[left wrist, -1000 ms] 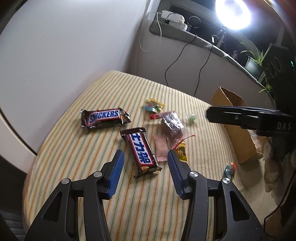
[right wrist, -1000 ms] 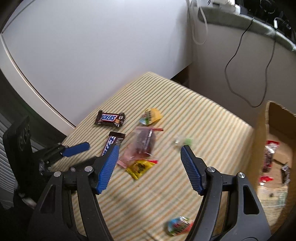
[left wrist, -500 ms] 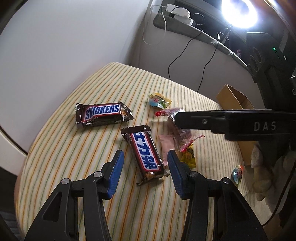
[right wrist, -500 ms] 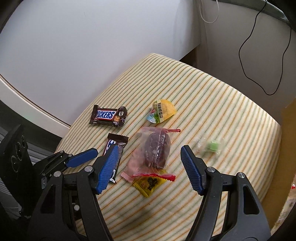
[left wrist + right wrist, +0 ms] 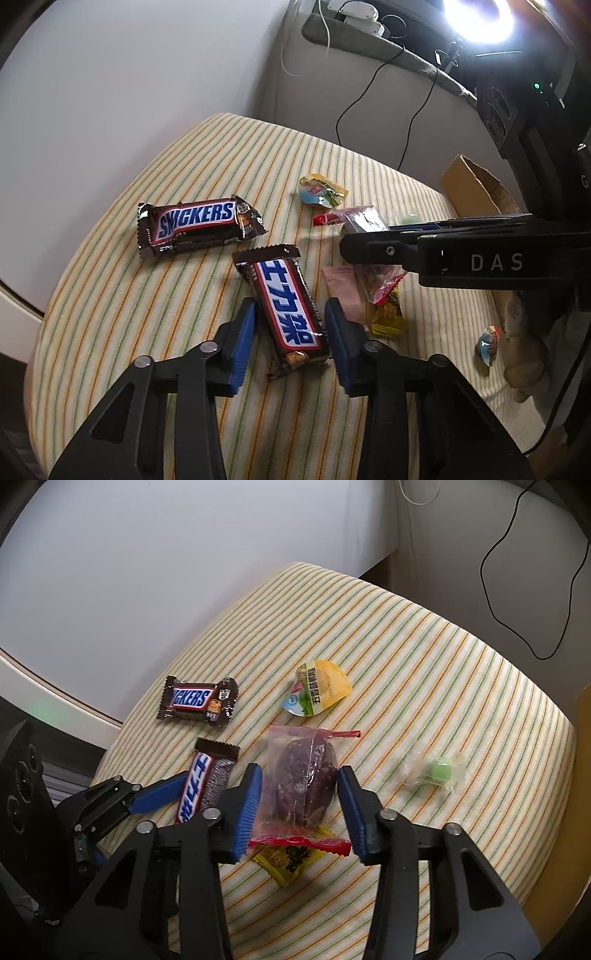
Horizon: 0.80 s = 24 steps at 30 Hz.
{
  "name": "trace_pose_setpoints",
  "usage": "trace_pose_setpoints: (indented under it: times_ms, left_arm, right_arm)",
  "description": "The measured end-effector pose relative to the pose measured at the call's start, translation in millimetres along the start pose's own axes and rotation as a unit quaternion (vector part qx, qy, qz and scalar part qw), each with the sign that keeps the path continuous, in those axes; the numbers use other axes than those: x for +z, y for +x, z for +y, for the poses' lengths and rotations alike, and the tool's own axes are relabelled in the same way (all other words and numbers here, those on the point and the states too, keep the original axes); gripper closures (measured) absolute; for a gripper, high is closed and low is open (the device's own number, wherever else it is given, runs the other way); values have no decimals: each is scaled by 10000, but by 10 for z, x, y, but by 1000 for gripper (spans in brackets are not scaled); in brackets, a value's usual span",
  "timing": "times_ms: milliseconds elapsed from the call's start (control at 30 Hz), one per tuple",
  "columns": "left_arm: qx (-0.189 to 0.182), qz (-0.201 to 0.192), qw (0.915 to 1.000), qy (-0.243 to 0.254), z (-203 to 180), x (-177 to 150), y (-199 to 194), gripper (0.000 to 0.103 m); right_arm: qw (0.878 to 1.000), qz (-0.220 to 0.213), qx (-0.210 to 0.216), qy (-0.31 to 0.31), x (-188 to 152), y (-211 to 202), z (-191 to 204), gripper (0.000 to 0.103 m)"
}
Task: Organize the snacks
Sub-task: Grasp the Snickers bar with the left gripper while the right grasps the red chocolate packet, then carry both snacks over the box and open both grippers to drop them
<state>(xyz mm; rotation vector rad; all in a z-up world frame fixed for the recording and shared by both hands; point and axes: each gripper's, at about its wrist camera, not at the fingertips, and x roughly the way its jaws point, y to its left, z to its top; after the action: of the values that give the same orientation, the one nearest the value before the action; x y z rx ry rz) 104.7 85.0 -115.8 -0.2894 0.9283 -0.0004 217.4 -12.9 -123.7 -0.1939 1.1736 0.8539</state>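
Observation:
Snacks lie on a striped cushion (image 5: 147,295). My left gripper (image 5: 290,325) is open, its jaws on either side of a Snickers bar with Chinese lettering (image 5: 286,310), which also shows in the right wrist view (image 5: 201,781). My right gripper (image 5: 299,794) is open, its jaws on either side of a clear red-edged bag with a dark snack (image 5: 301,779); that bag also shows in the left wrist view (image 5: 364,221). A second Snickers bar (image 5: 199,225) (image 5: 197,701) lies further off.
A yellow-green packet (image 5: 319,692), a green wrapped candy (image 5: 437,770), a yellow packet (image 5: 290,860) under the clear bag and a pink packet (image 5: 345,291) lie nearby. A colourful candy (image 5: 487,343) and an open cardboard box (image 5: 476,188) are at the right. A white wall stands behind.
Both grippers have come down and forward. The left jaws now flank the Chinese Snickers bar; the right jaws now flank the clear bag and have narrowed.

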Motion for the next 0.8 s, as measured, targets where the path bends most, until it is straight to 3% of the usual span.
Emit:
trace_pose_setpoints:
  times_ms: [100, 800]
  left_arm:
    - [26, -15, 10000, 4, -3, 7, 6, 74]
    - [12, -362, 9993, -131, 17, 5, -280, 75]
  right_arm:
    - [10000, 2, -3, 11, -16, 1, -19, 67]
    - [9992, -384, 18, 109, -172, -400, -148, 68]
